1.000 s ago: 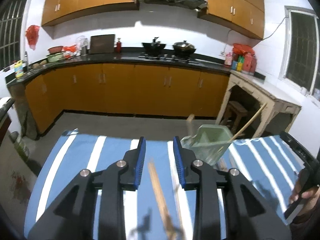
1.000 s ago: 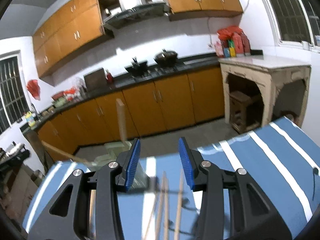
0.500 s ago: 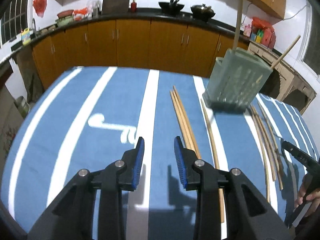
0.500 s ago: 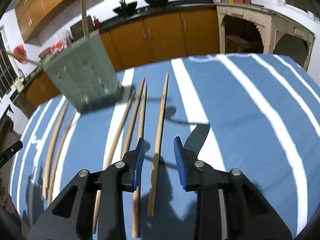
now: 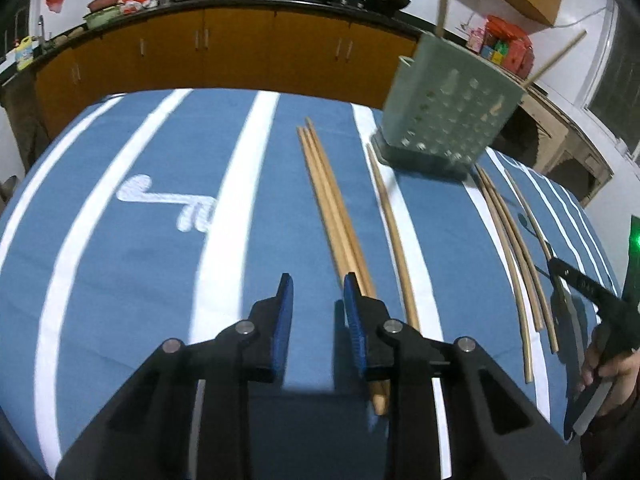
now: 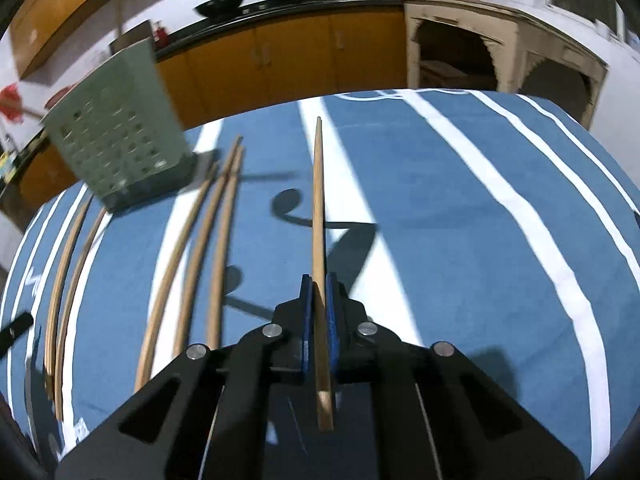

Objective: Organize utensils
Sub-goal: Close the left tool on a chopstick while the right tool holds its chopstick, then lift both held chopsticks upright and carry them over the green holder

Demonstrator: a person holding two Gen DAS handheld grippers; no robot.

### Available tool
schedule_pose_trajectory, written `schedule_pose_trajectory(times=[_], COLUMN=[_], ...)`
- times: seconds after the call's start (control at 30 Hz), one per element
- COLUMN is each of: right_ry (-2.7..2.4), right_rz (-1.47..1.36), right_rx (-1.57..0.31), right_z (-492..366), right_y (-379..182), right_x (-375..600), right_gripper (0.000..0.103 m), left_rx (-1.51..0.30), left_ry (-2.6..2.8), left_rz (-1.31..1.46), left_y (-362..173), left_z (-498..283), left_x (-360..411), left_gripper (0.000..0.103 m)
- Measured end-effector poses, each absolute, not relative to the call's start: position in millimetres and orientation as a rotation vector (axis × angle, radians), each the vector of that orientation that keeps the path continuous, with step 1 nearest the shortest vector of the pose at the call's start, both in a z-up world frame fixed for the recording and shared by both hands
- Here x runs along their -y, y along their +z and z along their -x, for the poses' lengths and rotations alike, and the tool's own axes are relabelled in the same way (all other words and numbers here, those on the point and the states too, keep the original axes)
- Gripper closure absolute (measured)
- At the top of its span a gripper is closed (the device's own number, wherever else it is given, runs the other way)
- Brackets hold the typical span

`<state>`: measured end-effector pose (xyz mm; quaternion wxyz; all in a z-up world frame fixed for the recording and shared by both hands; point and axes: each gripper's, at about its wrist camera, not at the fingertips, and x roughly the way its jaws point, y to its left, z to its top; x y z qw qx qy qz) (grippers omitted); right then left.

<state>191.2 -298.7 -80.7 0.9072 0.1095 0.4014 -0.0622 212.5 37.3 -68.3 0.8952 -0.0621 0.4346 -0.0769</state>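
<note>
right gripper pinches one long wooden chopstick above the blue striped bench; left gripper spread, idle. tilt it upright before lowering into the green perforated plastic holder.

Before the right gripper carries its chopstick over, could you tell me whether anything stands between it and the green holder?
Nothing visible does. The right gripper is shut on one chopstick; the holder stands ahead to its left, with only loose chopsticks flat on the cloth between.
</note>
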Motion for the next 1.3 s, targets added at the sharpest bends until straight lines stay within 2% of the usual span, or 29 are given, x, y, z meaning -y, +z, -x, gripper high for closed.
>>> schedule_pose_trajectory(times=[0.17,0.73,0.83,1.3], right_ry=[-0.128,-0.125,-0.123,-0.152], right_rz=[-0.213,-0.201,-0.181,-0.218], right_rx=[-0.827,-0.830,-0.832,-0.828], right_z=[-190.9,-190.1,-190.4,-193.9], right_y=[-80.1,-79.9,-79.6,-80.7], right_x=[297.6,291.1,289.4,304.0], right_gripper=[0.095,0.095,0.095,0.095], left_rx=[-0.931,-0.936,-0.931,-0.910], left_ry=[-0.184,-0.125,-0.101,-0.085], left_rz=[0.117,0.073,0.053,0.055], left_y=[-78.5,-80.4,-81.3,-80.9], left_z=[-215.2,-219.4,-222.6,-242.5], left_x=[-25.6,-22.0,-23.4,-60.8], left_gripper=[0.084,0.086,0.094,0.094])
